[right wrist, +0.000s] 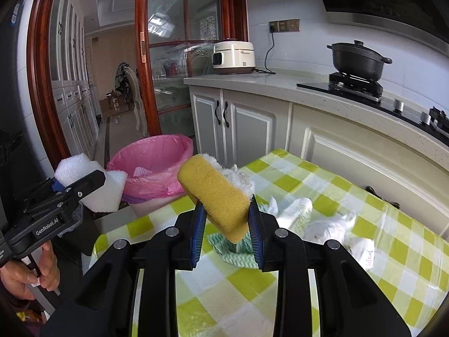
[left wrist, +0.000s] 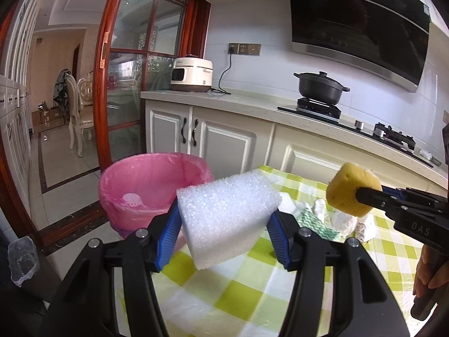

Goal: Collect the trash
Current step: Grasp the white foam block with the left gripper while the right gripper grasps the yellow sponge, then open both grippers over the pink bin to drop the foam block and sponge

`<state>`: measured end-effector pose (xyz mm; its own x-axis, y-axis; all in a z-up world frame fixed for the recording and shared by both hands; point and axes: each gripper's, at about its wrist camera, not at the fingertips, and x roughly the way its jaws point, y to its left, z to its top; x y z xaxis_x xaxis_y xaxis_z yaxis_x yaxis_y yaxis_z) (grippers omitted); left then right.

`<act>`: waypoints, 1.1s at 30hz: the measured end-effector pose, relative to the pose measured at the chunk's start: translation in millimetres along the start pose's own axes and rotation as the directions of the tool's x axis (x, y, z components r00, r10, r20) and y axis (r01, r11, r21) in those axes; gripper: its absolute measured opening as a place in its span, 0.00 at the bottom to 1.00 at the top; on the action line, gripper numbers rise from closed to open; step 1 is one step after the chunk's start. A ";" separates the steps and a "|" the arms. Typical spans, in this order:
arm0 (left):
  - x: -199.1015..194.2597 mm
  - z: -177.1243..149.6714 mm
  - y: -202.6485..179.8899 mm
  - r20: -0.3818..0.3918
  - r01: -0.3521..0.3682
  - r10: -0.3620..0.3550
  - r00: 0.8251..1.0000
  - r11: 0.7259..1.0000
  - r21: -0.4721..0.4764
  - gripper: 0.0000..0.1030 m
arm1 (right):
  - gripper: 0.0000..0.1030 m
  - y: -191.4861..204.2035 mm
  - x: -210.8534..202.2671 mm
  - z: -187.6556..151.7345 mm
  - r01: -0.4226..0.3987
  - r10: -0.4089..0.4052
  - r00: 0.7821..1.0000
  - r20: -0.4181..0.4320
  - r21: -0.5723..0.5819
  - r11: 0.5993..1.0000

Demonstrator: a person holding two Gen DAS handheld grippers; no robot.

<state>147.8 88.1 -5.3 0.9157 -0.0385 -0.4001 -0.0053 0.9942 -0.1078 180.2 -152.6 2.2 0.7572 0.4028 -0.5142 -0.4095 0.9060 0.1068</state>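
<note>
Left gripper point(left wrist: 224, 221) clamps a white foam block point(left wrist: 224, 219) and right gripper point(right wrist: 227, 216) pinches a yellow sponge point(right wrist: 219, 196), both held above the checked tabletop point(right wrist: 350, 196) near the pink-lined bin point(left wrist: 146, 185), crumpled tissues point(right wrist: 331, 224) lying behind.

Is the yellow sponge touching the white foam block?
Apart. The right wrist view shows the yellow sponge and white foam block separated, the pink bin between them.
</note>
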 end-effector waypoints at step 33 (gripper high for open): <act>145.7 64.0 138.0 -0.051 -0.136 0.133 0.990 0.989 -0.057 0.55 | 0.29 87.2 206.6 95.9 -0.285 0.278 0.956 -0.092 -0.079 0.955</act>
<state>306.3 226.1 -20.3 0.8853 0.0888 -0.4565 -0.1521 0.9829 -0.1038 349.8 22.1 -13.1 0.5635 0.6249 -0.5404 -0.6470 0.7405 0.1816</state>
